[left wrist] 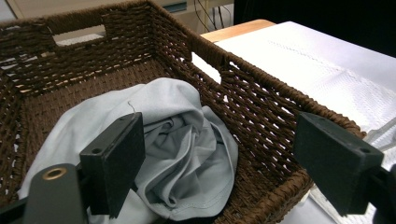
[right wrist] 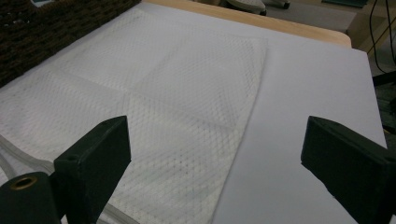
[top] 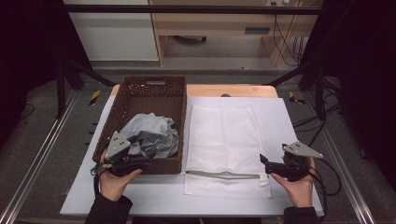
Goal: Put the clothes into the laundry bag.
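Left gripper (top: pixel 135 163): jaws spread, holding nothing, poised at the basket's near rim, likely to reach for the cloth.
Grey garment (top: pixel 152 135): crumpled in the near end of the wicker basket (top: pixel 154 86), just beyond the left gripper.
Mesh bag (top: pixel 224 140): flat on the bench (top: pixel 280 112) beside the basket, zipper edge toward the person, probably awaiting the garment.
Right gripper (top: pixel 265 164): spread, empty, beside the bag's near right corner.

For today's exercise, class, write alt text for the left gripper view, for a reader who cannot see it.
A crumpled grey cloth lies in a brown woven basket. The left gripper has its two black jaws wide open around the cloth and the basket's wall. A white mesh bag lies flat beside the basket.
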